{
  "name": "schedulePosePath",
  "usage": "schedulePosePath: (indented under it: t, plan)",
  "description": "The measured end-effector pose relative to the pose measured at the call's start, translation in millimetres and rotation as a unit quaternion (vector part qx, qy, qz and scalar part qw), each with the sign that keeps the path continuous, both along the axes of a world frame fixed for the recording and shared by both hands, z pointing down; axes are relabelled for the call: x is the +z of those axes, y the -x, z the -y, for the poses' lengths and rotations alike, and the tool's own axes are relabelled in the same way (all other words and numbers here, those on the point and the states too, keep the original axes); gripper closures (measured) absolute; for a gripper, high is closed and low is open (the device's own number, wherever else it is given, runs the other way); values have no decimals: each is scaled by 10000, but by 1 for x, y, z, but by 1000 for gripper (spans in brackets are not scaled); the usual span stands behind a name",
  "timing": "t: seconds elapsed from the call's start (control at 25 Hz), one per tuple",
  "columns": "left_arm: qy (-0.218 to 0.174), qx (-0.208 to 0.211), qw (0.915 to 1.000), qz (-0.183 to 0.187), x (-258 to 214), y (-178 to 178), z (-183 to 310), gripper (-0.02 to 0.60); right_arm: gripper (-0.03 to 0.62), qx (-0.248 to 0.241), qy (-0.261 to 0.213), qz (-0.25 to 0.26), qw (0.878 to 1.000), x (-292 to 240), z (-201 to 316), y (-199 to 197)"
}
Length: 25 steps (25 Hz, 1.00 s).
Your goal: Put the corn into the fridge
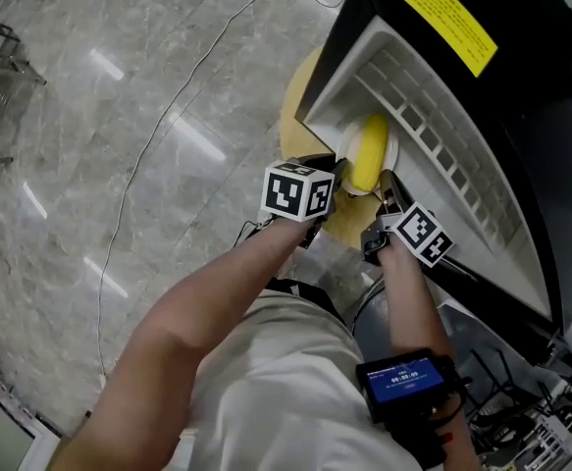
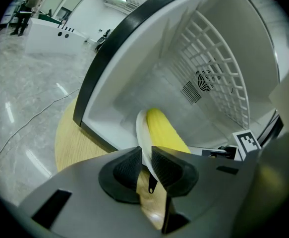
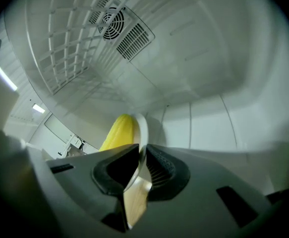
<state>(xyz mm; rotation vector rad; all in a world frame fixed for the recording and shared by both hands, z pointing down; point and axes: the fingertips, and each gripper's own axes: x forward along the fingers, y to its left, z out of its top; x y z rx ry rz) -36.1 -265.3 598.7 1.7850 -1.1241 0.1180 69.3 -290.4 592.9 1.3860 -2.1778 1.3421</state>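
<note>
A yellow corn cob (image 1: 369, 155) lies on a small white plate (image 1: 348, 141) held at the mouth of the open fridge (image 1: 482, 86). My left gripper (image 1: 337, 175) is shut on the plate's near-left rim (image 2: 144, 143), and the corn (image 2: 165, 133) shows just past its jaws. My right gripper (image 1: 389, 186) is shut on the opposite rim (image 3: 143, 133), the corn (image 3: 116, 132) to its left. Both point into the white fridge interior (image 3: 208, 83).
The black fridge stands on a round wooden table (image 1: 300, 96) with its door opening toward me. A white wire shelf (image 1: 442, 155) and a fan vent (image 2: 203, 81) line its inside. A thin cable (image 1: 168, 126) runs across the marble floor.
</note>
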Motion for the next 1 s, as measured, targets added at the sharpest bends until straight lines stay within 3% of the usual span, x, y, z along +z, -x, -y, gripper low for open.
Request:
schedulePosePath:
  t: [0.8, 1.0]
  plan:
    - [-126, -38, 9989, 455, 8, -12, 62, 512, 546, 205, -100, -872, 9959, 9, 48, -12]
    - [-217, 148, 9965, 789, 10, -16, 72, 511, 545, 211, -55, -1126, 9934, 11, 55, -13]
